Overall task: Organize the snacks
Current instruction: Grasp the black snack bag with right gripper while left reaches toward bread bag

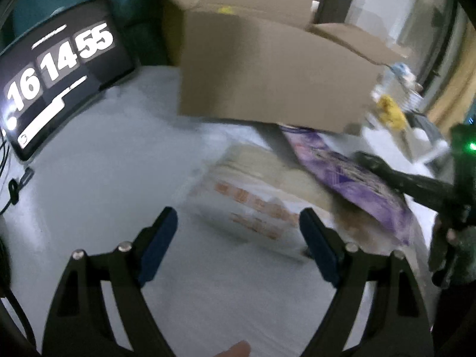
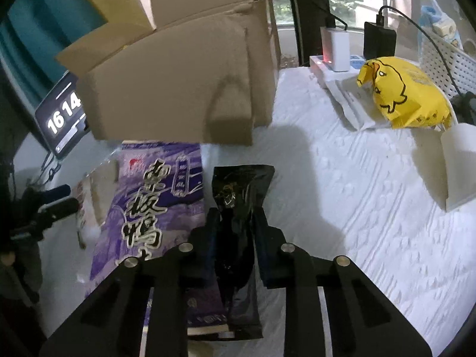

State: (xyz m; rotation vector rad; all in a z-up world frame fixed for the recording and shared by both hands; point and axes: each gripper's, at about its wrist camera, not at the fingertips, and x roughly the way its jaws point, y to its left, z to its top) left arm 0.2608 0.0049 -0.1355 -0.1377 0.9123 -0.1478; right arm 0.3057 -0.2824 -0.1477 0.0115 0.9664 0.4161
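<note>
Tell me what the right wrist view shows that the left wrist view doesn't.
Only the right wrist view: the right gripper with its jaws shut on a black packet, and white chargers. Only the left wrist view: the left gripper with open jaws above a pale packet. Both: the cardboard box, purple packet, clock screen and yellow bag.

Home room: cardboard box (image 2: 178,83), chargers (image 2: 336,47)

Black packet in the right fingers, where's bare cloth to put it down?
Free: the white cloth right of the black packet, between the cardboard box and the yellow bag. Crowded: left, where the purple bag lies.
</note>
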